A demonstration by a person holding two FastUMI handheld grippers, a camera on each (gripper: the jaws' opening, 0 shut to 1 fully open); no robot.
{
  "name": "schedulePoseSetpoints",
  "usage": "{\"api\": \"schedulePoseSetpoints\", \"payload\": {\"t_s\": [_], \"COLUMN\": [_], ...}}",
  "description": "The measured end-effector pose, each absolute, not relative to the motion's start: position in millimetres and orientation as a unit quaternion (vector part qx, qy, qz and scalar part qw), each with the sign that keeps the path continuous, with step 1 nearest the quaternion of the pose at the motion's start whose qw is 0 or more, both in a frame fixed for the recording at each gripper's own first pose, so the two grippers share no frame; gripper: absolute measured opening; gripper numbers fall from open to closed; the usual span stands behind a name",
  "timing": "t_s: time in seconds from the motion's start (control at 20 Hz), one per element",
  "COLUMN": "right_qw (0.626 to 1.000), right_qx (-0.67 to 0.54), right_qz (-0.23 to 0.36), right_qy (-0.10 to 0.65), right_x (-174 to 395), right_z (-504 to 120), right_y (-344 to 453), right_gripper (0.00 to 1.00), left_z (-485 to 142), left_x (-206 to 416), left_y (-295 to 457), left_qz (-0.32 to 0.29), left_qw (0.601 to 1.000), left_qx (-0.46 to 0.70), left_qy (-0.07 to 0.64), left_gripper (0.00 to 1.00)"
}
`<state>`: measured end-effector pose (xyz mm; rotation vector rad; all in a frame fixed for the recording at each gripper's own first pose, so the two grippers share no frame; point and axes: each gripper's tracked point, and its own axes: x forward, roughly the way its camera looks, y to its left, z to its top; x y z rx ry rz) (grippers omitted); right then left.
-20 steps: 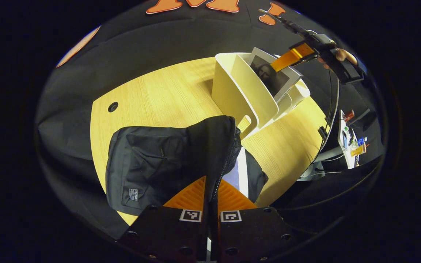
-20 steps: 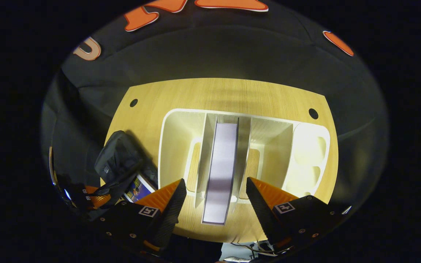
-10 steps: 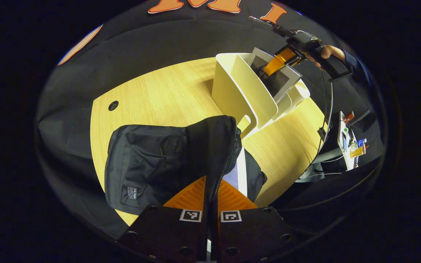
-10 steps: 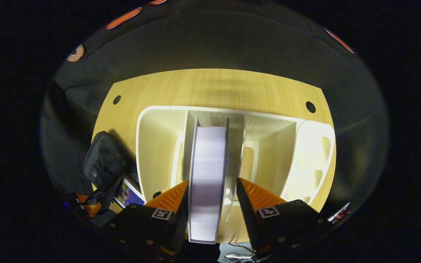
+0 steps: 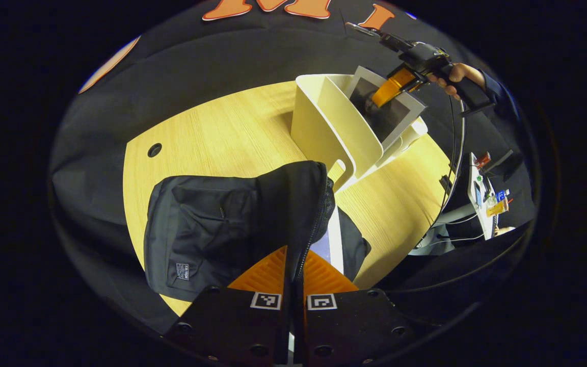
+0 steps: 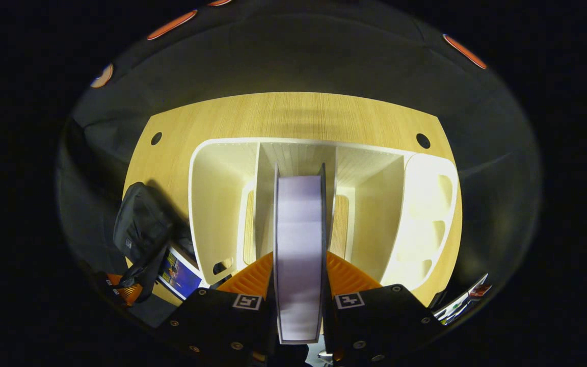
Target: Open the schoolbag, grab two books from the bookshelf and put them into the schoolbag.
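Right gripper (image 6: 298, 285) clamped on the thick white-edged book (image 6: 298, 244), standing upright in the cream plastic bookshelf's (image 6: 212, 204) middle slot on the pale wooden table (image 6: 293, 112). Left gripper (image 5: 293, 270) pinches the black fabric schoolbag's (image 5: 207, 229) zipper flap, holding the mouth open over a blue-covered book (image 5: 331, 239) inside. Best lift straight up, clear of the dividers. The book's lower end stays hidden
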<state>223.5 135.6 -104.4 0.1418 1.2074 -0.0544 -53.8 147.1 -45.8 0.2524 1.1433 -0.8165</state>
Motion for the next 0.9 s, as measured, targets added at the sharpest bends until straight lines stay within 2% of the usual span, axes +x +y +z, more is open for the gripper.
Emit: {"api": "schedulePoseSetpoints", "payload": {"t_s": [0.5,0.9], "right_qw": [0.842,0.843], "right_qx": [0.096,0.14], "right_qz": [-0.03,-0.039], "right_qy": [0.53,0.518], "right_x": [140,65], "right_z": [-49,-49], "right_y": [141,157], "right_gripper": [0.37,0.37], "left_z": [-45,-41], "left_x": [-52,-54], "left_y": [147,155], "left_qz": [-0.408,-0.427], "left_qw": [0.747,0.744], "left_qx": [0.131,0.149], "left_qy": [0.509,0.492], "left_gripper": [0.05,0.05]}}
